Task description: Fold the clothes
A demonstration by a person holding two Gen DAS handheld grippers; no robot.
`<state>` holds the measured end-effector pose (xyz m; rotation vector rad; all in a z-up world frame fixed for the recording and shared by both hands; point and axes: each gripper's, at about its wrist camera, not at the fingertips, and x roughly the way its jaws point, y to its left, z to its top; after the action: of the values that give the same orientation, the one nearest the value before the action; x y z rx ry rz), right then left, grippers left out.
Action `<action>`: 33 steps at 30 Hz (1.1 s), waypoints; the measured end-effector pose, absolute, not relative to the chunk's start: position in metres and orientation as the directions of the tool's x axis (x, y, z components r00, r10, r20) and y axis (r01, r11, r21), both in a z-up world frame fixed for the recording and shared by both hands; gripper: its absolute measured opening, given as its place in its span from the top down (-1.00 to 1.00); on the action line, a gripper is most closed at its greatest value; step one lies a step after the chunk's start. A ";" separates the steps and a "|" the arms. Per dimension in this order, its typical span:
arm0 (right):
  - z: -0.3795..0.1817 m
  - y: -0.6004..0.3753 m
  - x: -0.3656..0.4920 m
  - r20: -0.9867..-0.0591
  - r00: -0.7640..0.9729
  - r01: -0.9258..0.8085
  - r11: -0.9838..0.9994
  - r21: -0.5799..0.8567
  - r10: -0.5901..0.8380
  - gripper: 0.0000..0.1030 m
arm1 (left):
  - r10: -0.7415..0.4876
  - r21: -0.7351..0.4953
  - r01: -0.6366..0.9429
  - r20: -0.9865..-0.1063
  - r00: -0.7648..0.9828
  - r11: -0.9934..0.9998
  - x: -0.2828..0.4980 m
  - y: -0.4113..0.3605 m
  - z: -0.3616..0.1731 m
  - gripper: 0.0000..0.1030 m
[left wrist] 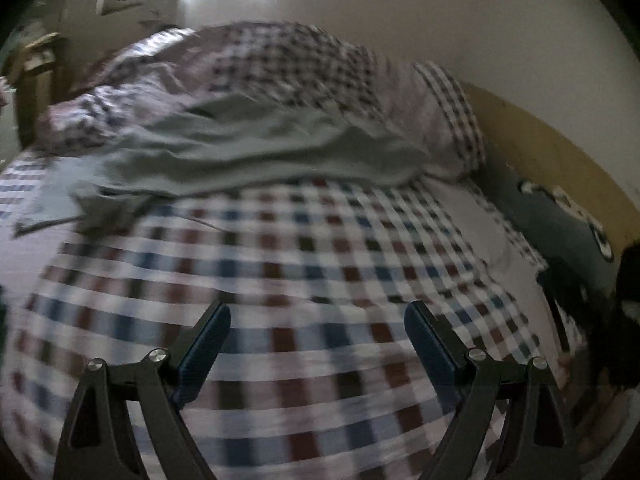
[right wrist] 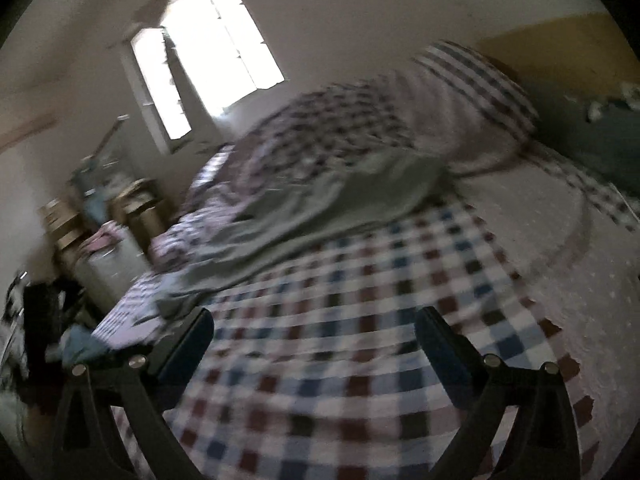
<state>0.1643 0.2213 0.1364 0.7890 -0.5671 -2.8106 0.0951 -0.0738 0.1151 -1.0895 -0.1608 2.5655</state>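
Observation:
A grey-green garment point(left wrist: 248, 148) lies crumpled across the far part of a bed with a checked cover point(left wrist: 304, 280). It also shows in the right wrist view point(right wrist: 320, 204), on the checked cover point(right wrist: 360, 320). My left gripper point(left wrist: 318, 316) is open and empty, held above the cover, well short of the garment. My right gripper point(right wrist: 316, 324) is open and empty too, above the cover, with the garment's near edge just beyond its left finger. Both views are blurred by motion.
A bunched checked quilt point(left wrist: 280, 60) and a checked pillow point(left wrist: 452, 112) lie behind the garment. A dark cushion point(left wrist: 560, 224) leans on the yellow headboard point(left wrist: 560, 160) at right. Cluttered boxes and furniture point(right wrist: 100, 232) stand left of the bed under a bright window point(right wrist: 208, 56).

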 end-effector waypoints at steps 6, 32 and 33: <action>0.106 0.233 0.104 -0.604 -0.772 -0.033 -0.936 0.350 -0.198 -1.00 | 0.341 -0.218 -0.268 -0.710 -0.617 -0.938 0.068 -0.030 0.079 -0.78; 0.022 0.206 0.031 -0.812 -0.584 -0.072 -0.997 0.033 0.015 -1.00 | 0.122 0.018 -0.215 -0.778 -0.616 -0.976 0.030 0.036 0.013 -1.00; 0.022 0.206 0.031 -0.812 -0.584 -0.072 -0.997 0.033 0.015 -1.00 | 0.121 0.017 -0.213 -0.776 -0.619 -0.977 0.031 0.035 0.013 -1.00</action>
<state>0.0306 0.2059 0.0218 1.4541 -0.1000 -2.8387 0.0310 0.0349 0.0134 -1.2666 0.1598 2.6654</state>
